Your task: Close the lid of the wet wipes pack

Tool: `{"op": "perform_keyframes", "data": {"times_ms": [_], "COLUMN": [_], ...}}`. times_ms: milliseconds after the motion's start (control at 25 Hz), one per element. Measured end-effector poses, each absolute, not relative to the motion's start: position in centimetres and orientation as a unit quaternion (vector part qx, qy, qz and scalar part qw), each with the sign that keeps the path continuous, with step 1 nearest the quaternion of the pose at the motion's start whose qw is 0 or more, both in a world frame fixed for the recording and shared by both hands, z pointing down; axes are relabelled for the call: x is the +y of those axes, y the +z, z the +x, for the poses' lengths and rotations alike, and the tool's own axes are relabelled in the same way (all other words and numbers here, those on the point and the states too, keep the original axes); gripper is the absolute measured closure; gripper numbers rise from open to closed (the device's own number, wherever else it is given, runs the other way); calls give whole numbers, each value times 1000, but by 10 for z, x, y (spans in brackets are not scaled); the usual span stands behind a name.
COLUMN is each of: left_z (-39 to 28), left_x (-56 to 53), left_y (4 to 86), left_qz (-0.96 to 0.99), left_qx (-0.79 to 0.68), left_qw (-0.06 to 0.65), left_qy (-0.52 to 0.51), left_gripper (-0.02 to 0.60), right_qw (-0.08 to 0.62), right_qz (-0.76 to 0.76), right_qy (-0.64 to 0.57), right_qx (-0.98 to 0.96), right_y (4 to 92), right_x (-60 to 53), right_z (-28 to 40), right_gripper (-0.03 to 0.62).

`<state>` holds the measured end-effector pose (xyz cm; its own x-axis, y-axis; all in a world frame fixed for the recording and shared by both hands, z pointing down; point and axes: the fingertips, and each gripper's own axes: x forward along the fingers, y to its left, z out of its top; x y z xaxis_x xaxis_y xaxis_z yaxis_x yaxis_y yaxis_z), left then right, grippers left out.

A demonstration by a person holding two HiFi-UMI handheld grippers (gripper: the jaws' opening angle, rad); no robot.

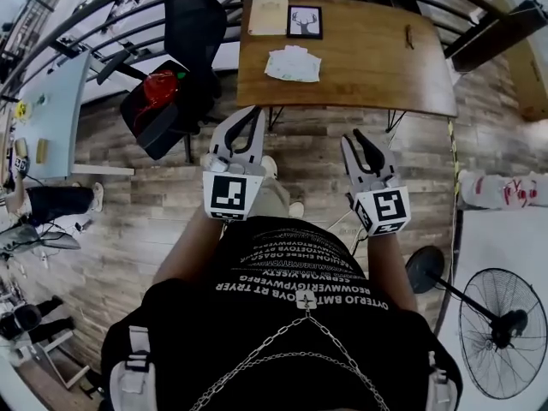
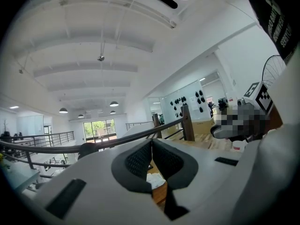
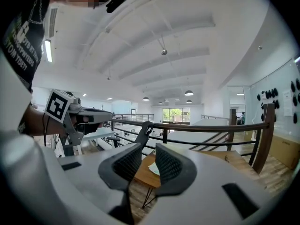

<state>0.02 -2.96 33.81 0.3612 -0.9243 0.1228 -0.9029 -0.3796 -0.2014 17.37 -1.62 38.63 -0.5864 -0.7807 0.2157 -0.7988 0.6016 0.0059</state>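
The wet wipes pack [image 1: 293, 64] is a white packet lying on the wooden table [image 1: 368, 67], some way ahead of both grippers. It also shows small between the jaws, as the pack [image 2: 154, 180] in the left gripper view and the pack [image 3: 153, 168] in the right gripper view. Its lid is too small to make out. My left gripper [image 1: 249, 115] is held in the air short of the table's near edge, its tips touching with nothing between them [image 2: 152, 142]. My right gripper [image 1: 363, 146] hovers beside it, jaws a little apart and empty [image 3: 149, 149].
On the table's far side stand a framed deer picture [image 1: 305, 21] and a tan board [image 1: 269, 15]; a small dark stick [image 1: 409, 37] lies at the right. A black chair with a red item [image 1: 158, 101] is at the left, a floor fan [image 1: 501, 332] at the right. A railing runs behind the table.
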Motion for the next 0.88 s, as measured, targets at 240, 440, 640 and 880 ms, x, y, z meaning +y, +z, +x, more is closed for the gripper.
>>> {"op": "perform_keyframes", "data": {"times_ms": [240,440,640,880], "left_z": [-5,-16,-25,-34], "left_x": [-36,-45,-61,-91], "left_y": [345,350,351,349], "left_qz": [-820,-816,-815,-818], "left_qx": [562,567,571,567], "left_qw": [42,36,28,26], "left_qy": [-99,-102,-97,-93], "left_gripper": [554,554,554,554], "right_qw": [106,109,110,113], "right_qz": [444,436,430,428], "right_qy": [49,49,47,47], "right_qx": [-889,-892,-895,-895], "right_y": [393,398,396,393], "right_x": [-28,-38,-57,-89], "right_z": [171,161,152,137], "right_gripper": [495,494,496,494]}}
